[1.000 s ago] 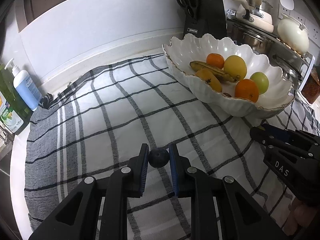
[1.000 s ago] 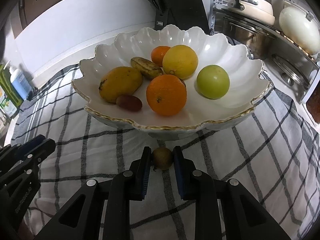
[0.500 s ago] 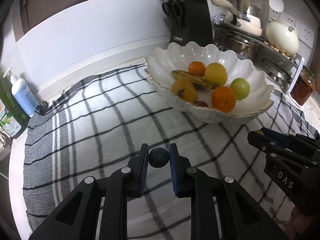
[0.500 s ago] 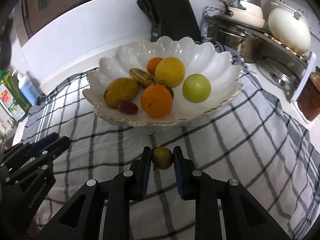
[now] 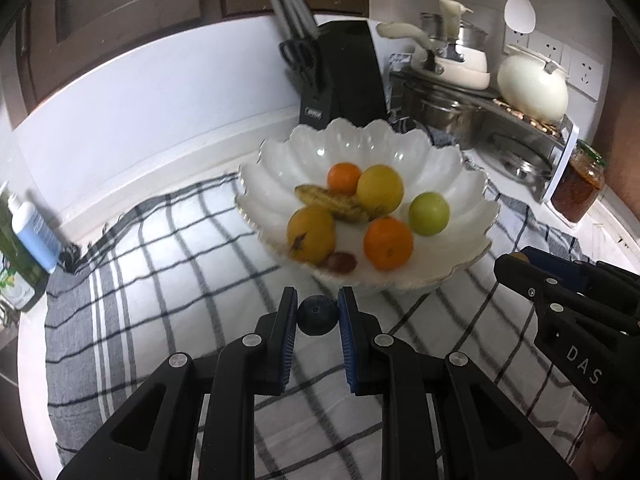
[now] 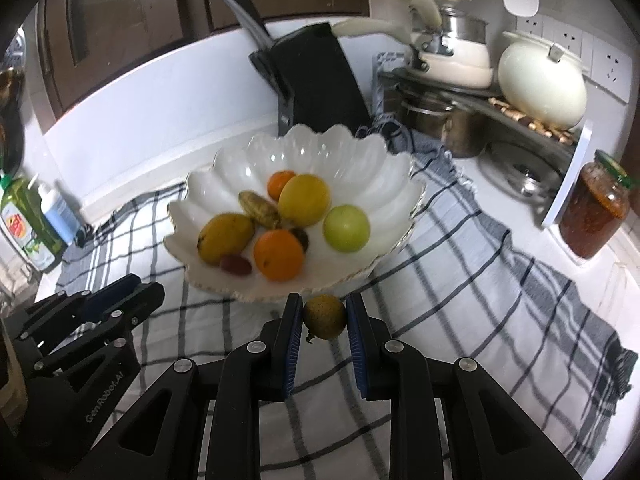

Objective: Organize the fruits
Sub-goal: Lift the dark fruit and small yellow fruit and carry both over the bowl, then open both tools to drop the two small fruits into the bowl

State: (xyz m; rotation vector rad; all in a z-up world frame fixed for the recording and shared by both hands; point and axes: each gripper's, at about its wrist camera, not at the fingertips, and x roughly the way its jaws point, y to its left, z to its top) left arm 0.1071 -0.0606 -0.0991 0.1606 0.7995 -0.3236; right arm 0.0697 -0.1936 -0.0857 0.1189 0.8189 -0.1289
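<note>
Two fruits remain outside the scalloped white ceramic bowl (image 5: 460, 168): the left gripper (image 5: 318, 320) fingers pinch a small dark round berry (image 5: 317, 315), the right gripper (image 6: 324, 322) fingers a brownish-green round fruit (image 6: 325, 316), both near the bowl's near rim, above the checked cloth (image 5: 168, 280). Seven pieces already lie inside.

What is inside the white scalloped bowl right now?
The white scalloped bowl holds two oranges, a yellow lemon, a green apple, a mango, a banana and a reddish date. A dark fruit behind the front orange is mostly hidden.
</note>
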